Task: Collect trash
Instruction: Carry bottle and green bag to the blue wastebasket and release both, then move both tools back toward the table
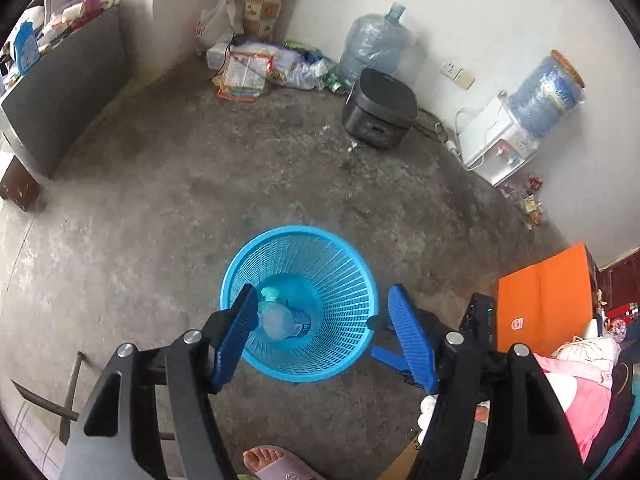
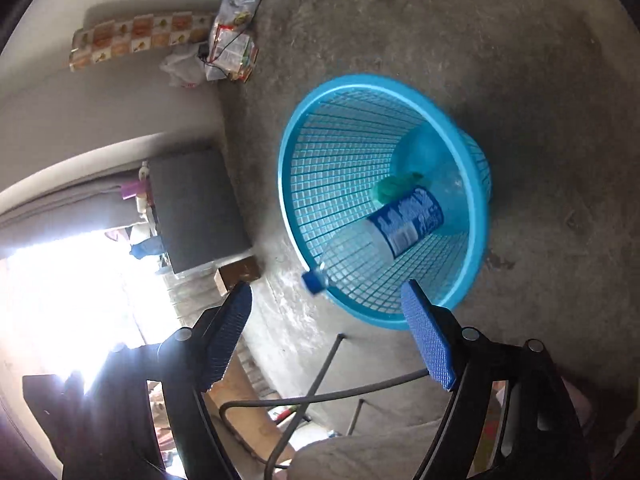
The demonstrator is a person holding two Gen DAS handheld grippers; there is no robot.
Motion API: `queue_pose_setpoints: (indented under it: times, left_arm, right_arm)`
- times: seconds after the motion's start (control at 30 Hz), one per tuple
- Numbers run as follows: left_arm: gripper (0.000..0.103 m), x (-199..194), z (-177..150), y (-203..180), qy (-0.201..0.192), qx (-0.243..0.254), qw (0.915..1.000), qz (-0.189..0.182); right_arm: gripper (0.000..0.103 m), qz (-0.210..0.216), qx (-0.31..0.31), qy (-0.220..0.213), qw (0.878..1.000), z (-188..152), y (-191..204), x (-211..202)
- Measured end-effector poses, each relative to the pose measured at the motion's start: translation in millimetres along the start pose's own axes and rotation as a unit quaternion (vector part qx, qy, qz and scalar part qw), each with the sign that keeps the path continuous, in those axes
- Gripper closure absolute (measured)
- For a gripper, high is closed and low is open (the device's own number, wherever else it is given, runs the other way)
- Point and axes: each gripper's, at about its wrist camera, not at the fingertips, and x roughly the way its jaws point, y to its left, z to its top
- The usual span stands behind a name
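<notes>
The left gripper is nearest the lens, its jaws spread wide with nothing between the pads, hanging straight over the mouth of the basket; the right gripper looks on from the side, jaws likewise wide and empty, its blue tips near the rim. Past them the concrete floor takes up most of both views, and on it the blue plastic basket stands upright, placed in the open middle of the room, probably so it can be reached from any side. Inside it a clear plastic bottle with a blue label lies slanted, base down near the bottom and its blue cap poking over the rim, as a long thing settles in a narrow basket. Under its base sits a small crumpled green wad. Both sets of jaws being empty above a bottle already inside suggests the drop is done; more litter, bags and wrappers, waits by the far wall.
</notes>
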Motion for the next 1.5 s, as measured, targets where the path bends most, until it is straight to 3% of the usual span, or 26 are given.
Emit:
queue_pose_setpoints:
  times: [0.13,0.23,0.37,0.5,0.63,0.77,0.83,0.87,0.93,1.03,1.17,1.23,1.3,1.43,1.5]
  left_arm:
    - [0.035,-72.2,-8.0,-2.9,-0.076,0.016,0.9966,-0.025]
    - [0.029,-134.1,-26.8,-2.0,-0.145,0.032,0.9884,-0.032]
    - [0.016,-209.6,-68.1,5.2,-0.219,0.047,0.9743,-0.020]
    - [0.007,-275.9,-119.0,31.9,-0.264,0.025,0.9641,0.002]
    - [0.006,-336.9,-181.3,73.6,-0.317,-0.026,0.9449,0.076]
    - [0.006,-383.5,-250.5,114.3,-0.347,-0.083,0.9208,0.157]
    - [0.006,-399.5,-284.6,131.5,-0.352,-0.103,0.9103,0.193]
    - [0.006,-405.3,-300.8,138.6,-0.350,-0.111,0.9063,0.208]
    - [0.006,-413.7,-329.3,151.3,-0.345,-0.127,0.9010,0.230]
    - [0.006,-415.1,-364.5,163.5,-0.341,-0.154,0.8947,0.243]
    - [0.006,-400.1,-393.3,180.4,-0.325,-0.204,0.8979,0.216]
    - [0.006,-389.5,-396.7,184.8,-0.319,-0.217,0.8995,0.204]
    - [0.006,-379.1,-395.7,185.7,-0.314,-0.220,0.9016,0.201]
    - [0.011,-361.4,-392.5,193.5,-0.301,-0.222,0.9089,0.185]
    - [0.015,-354.5,-386.3,199.5,-0.295,-0.226,0.9126,0.171]
  right_arm:
    - [0.029,-0.012,-0.053,-0.021,0.998,-14.6,14.3,-24.2]
    - [0.029,-0.023,-0.112,-0.046,0.992,-34.2,31.0,-45.5]
    - [0.029,-0.060,-0.226,-0.090,0.968,-69.7,72.1,-68.3]
    - [0.021,-0.098,-0.356,-0.135,0.919,-119.9,119.2,-85.7]
    - [0.008,-0.118,-0.475,-0.183,0.852,-176.5,161.1,-95.2]
    - [0.007,-0.108,-0.576,-0.202,0.784,-232.9,190.9,-94.2]
    - [0.007,-0.089,-0.615,-0.196,0.759,-259.2,202.2,-91.6]
    - [0.007,-0.077,-0.626,-0.193,0.751,-271.1,206.6,-90.7]
    - [0.007,-0.047,-0.646,-0.169,0.743,-292.8,214.7,-85.3]
    - [0.007,-0.015,-0.659,-0.114,0.743,-318.8,221.0,-67.0]
    - [0.009,-0.014,-0.645,-0.019,0.764,-351.0,217.3,-33.4]
    - [0.015,-0.026,-0.631,0.026,0.775,-365.0,209.4,-16.9]
    - [0.020,-0.035,-0.628,0.058,0.775,-376.2,203.7,-5.7]
    - [0.026,-0.036,-0.666,0.072,0.742,-408.3,227.2,0.3]
    - [0.030,-0.026,-0.675,0.085,0.733,-419.9,244.9,10.2]
